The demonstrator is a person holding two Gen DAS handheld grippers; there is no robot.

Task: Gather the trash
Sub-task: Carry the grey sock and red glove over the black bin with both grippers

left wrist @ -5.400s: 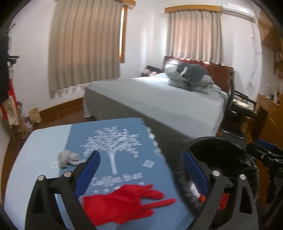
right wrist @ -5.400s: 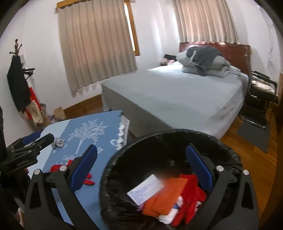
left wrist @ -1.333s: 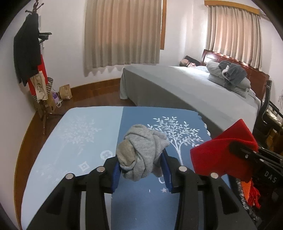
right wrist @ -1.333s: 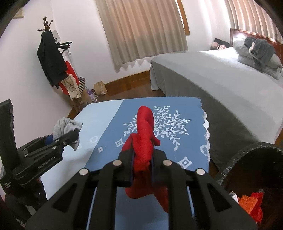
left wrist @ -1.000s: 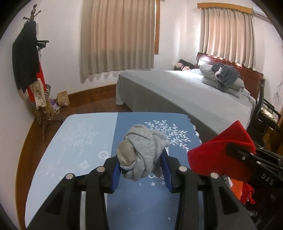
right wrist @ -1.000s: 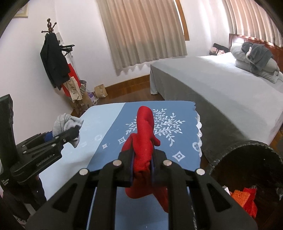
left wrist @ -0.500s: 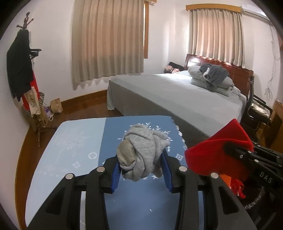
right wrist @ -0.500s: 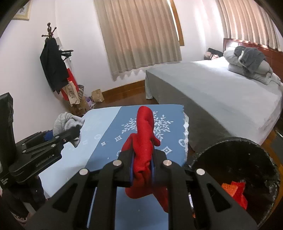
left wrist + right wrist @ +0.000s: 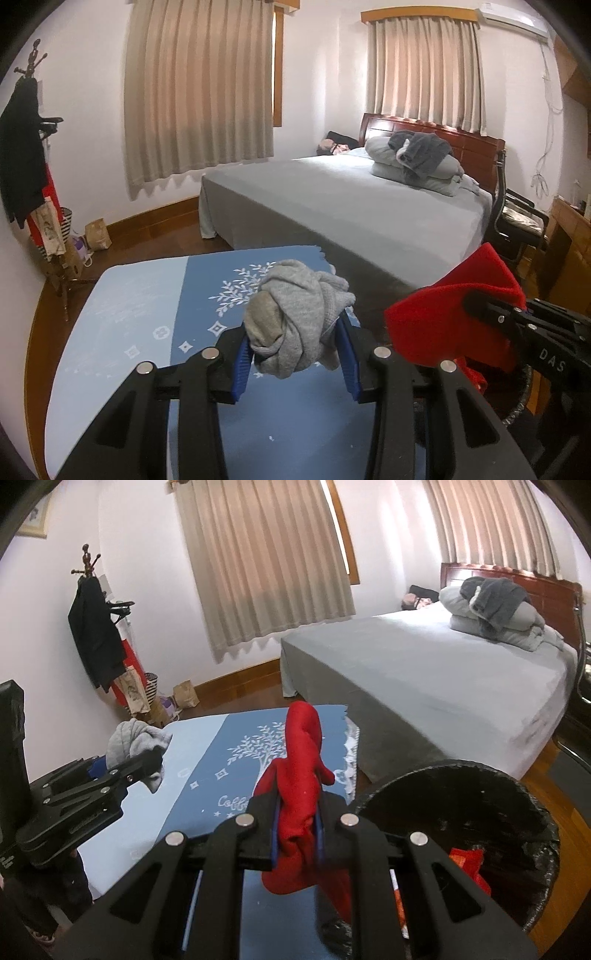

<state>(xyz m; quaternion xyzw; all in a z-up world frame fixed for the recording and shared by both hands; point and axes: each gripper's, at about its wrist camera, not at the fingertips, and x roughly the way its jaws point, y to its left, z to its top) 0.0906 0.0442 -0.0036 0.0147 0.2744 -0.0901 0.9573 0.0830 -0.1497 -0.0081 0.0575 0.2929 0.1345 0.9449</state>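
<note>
Progress, judged from the left wrist view: two items are lifted off the blue tablecloth [image 9: 147, 317] and neither is binned yet, so both drops remain, and no other loose trash shows on the cloth in this view. Left gripper [image 9: 297, 354] sits at 6 o'clock of the frame, jaws part-way apart and clamped on a balled grey cloth [image 9: 295, 317], which bulges above the blue pads and hangs clear of the cloth below. Red cloth [image 9: 454, 310] appears at 3 o'clock, pinched in the other tool. Right wrist view: right gripper [image 9: 297, 834] stands at 6 o'clock, jaws nearly together and clenched on the red cloth, which rises in a peak above the pads and droops beneath them. Black bin [image 9: 458, 805] lies at 4 o'clock, just beside the table edge, its mouth unobstructed, with red and orange trash [image 9: 467, 864] already inside. Held red cloth is near the rim but not over the opening; a short carry toward 4 o'clock appears necessary before release. Grey bundle shows at 9 o'clock, farther from the bin.
</note>
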